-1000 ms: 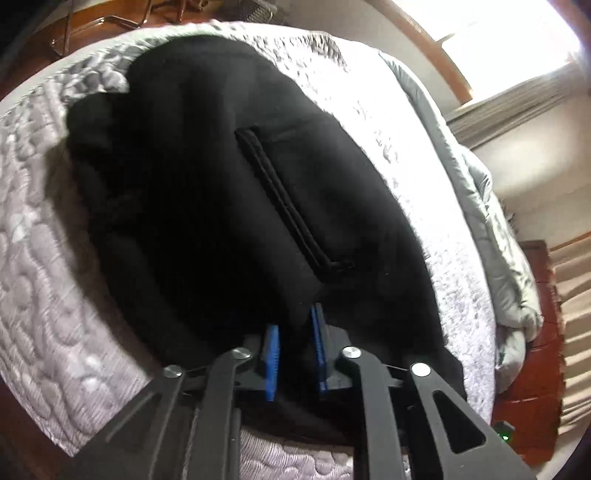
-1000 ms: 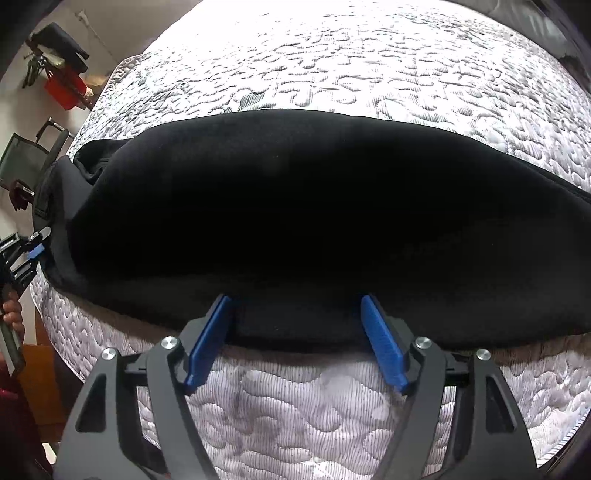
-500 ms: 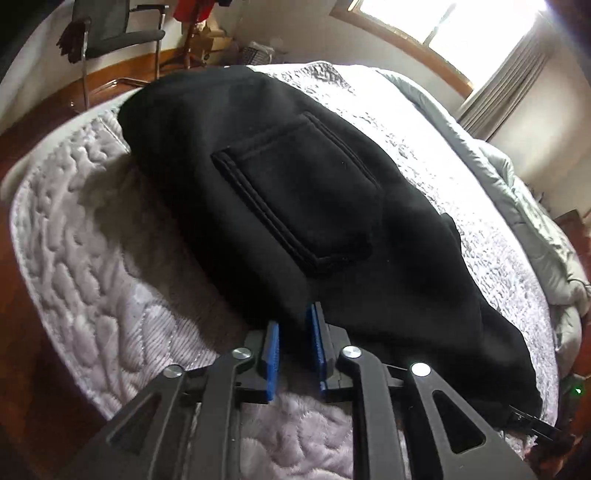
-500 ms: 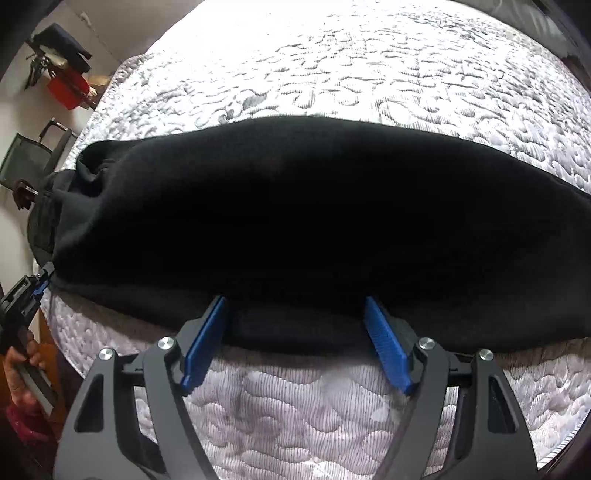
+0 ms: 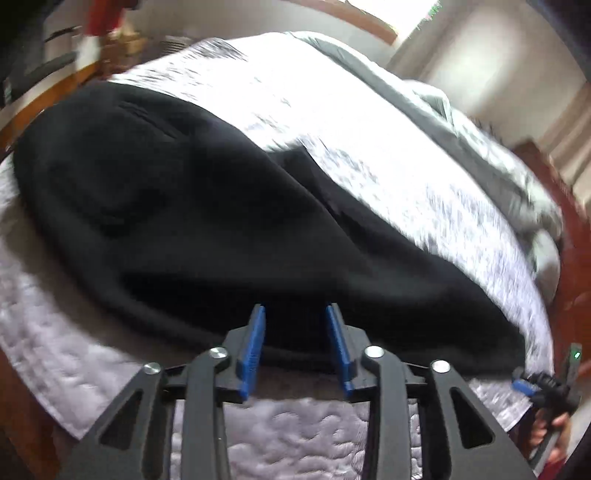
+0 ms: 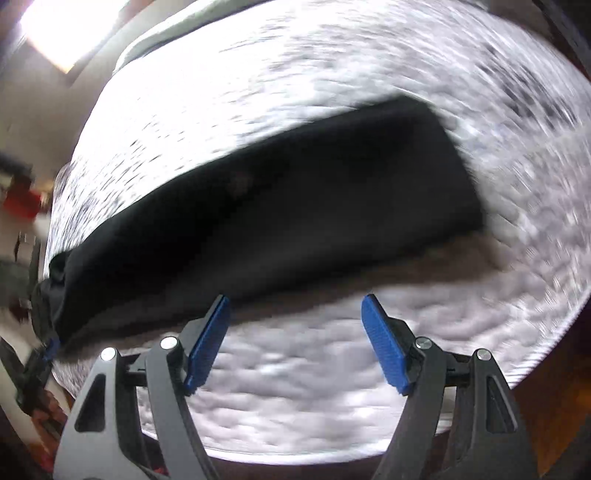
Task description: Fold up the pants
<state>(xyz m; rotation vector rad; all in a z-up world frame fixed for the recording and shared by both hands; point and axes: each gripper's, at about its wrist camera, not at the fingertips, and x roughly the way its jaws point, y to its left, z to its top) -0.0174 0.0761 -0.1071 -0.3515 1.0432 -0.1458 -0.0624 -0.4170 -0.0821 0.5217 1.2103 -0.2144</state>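
Black pants (image 5: 229, 236) lie folded lengthwise on a white quilted mattress (image 5: 303, 443), with a back pocket (image 5: 147, 125) showing at the far left end. My left gripper (image 5: 295, 343) is open, its blue pads on either side of the pants' near edge. In the right wrist view the pants (image 6: 280, 214) stretch as a long dark band with the leg ends at the right. My right gripper (image 6: 295, 339) is open and empty, just off the near edge above the mattress (image 6: 295, 413). The right gripper also shows in the left wrist view (image 5: 543, 387), and the left one in the right wrist view (image 6: 40, 354). Both views are blurred.
A grey duvet (image 5: 480, 136) is bunched along the far right side of the bed. A bright window (image 5: 399, 14) is behind it. Wooden floor (image 5: 40, 99) and red items (image 6: 22, 206) lie beyond the bed's left end.
My left gripper opened from nearly shut and slid right along the pants' near edge. My right gripper drew back off the pants and shifted right, so the leg ends came into view.
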